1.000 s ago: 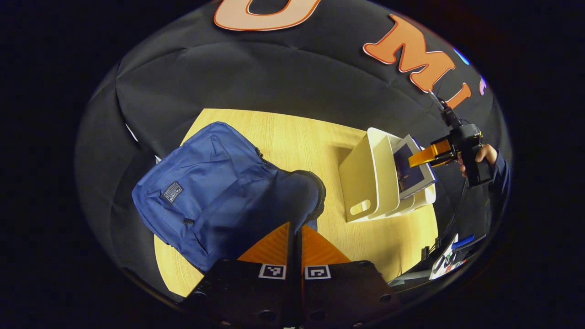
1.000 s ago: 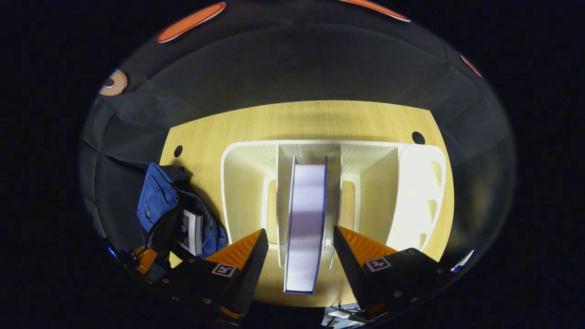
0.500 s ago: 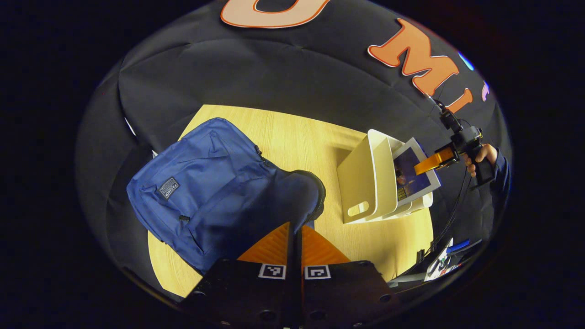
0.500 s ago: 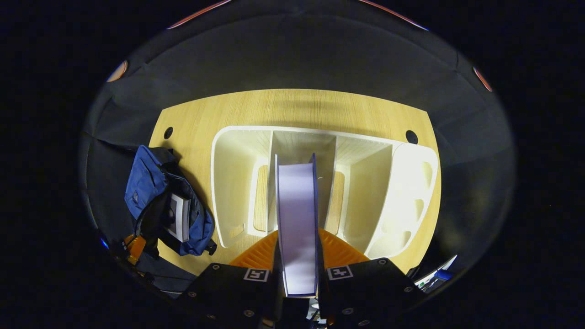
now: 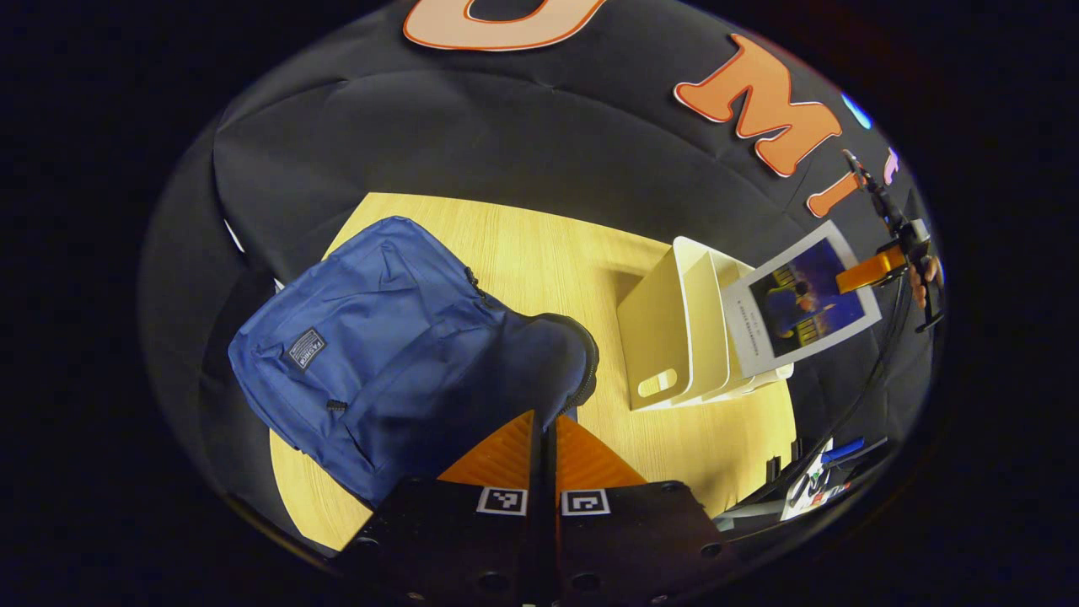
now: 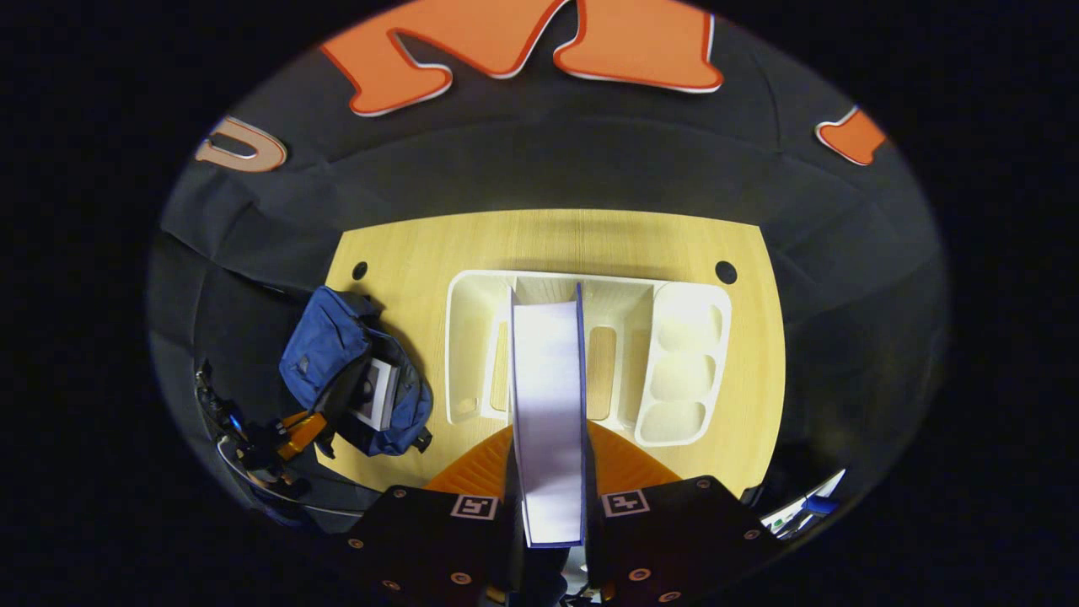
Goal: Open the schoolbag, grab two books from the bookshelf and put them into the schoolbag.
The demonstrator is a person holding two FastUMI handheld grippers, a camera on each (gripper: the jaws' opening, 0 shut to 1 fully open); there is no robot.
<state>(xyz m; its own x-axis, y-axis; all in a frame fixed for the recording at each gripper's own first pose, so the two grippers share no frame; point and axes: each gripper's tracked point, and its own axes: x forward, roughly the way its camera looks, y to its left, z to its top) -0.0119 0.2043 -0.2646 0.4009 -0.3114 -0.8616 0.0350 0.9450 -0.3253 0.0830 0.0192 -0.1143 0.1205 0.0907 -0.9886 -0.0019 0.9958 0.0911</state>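
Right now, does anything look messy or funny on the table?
Nothing stands out. The blue schoolbag lies open with one book inside, the white bookshelf stands straight, and the right gripper holds the second book above it.

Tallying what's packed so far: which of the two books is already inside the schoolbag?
The book showing in the blue schoolbag's open top, at the table's left end. The other book is clamped in the right gripper, lifted above the white bookshelf.

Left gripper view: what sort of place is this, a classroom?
Probably a staged recording booth: a wooden table against black cloth, bearing just a blue schoolbag and a white bookshelf.
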